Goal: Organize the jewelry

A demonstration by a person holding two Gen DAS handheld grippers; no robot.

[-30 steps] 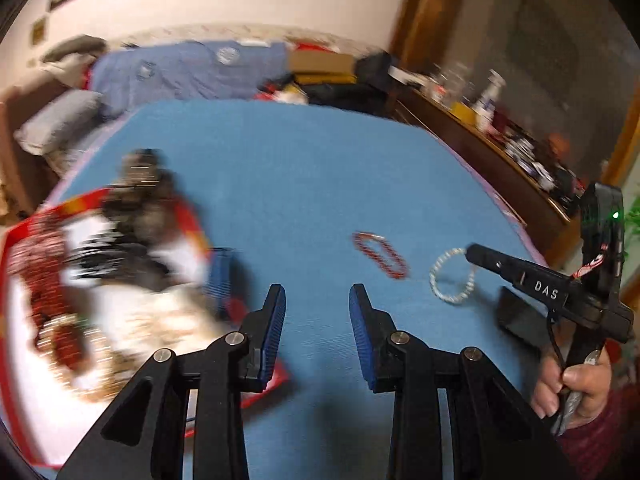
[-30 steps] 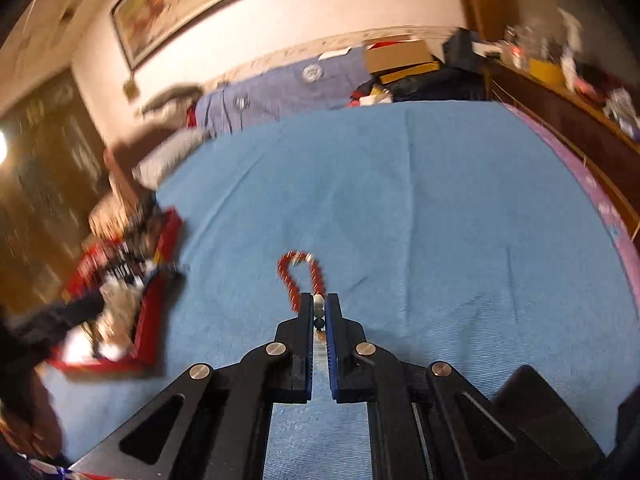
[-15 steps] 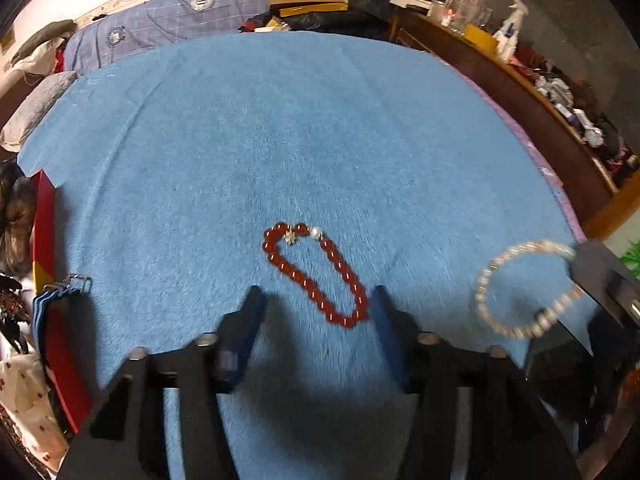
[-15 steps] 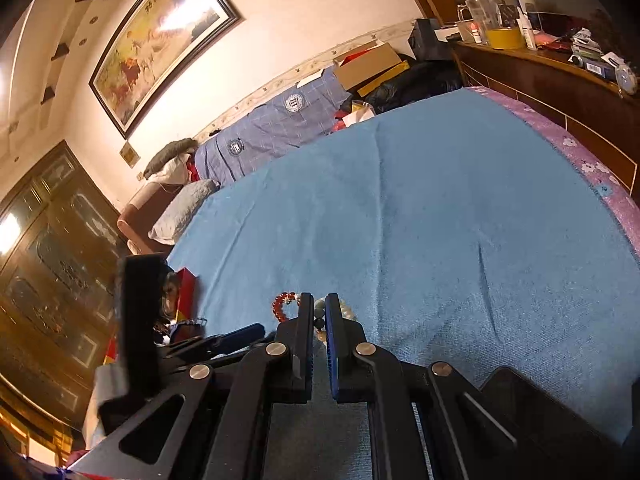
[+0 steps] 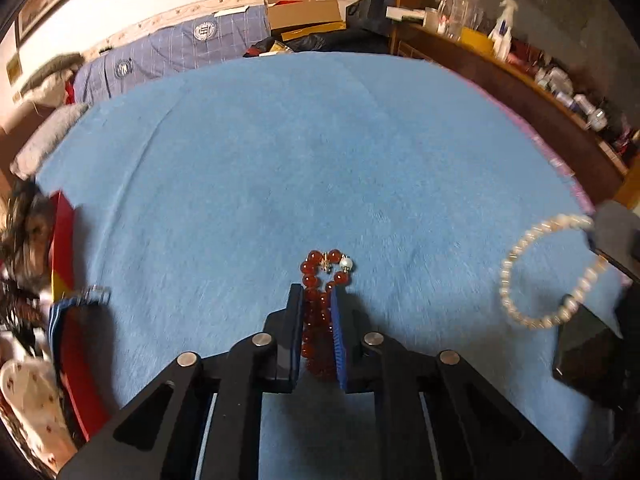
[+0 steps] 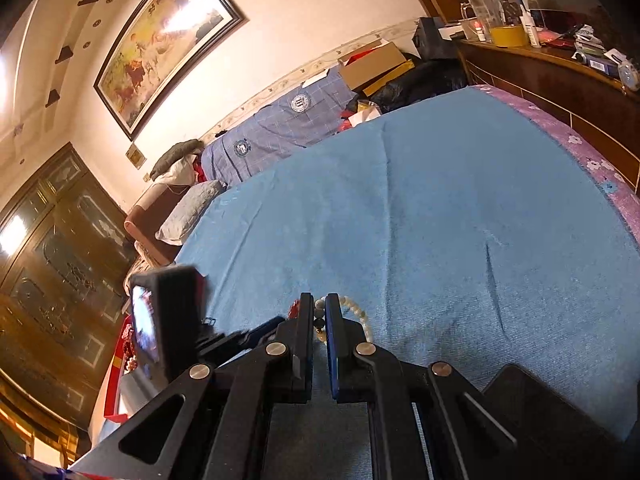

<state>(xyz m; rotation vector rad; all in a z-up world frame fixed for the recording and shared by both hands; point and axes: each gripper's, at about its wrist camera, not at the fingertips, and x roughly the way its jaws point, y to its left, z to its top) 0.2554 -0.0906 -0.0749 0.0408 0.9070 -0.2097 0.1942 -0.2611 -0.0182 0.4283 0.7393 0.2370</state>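
Observation:
A red bead bracelet lies on the blue blanket. My left gripper is closing tight on it, both pads pressing the strand, with its clasp end sticking out ahead of the fingertips. My right gripper is shut on a white pearl bracelet. In the left wrist view that pearl bracelet hangs as a loop above the blanket at the right, below the right gripper's dark tip. A red jewelry tray piled with beads sits at the left edge.
A dark flat object lies on the blanket near the right front. The left gripper's camera body stands close to the left of my right fingers. Pillows and a folded blue quilt line the far end; a cluttered wooden shelf runs along the right.
The left gripper swung right from the tray, came down over the red bracelet with jaws wide, then shut on it. The right gripper lifted the pearl bracelet off the blanket.

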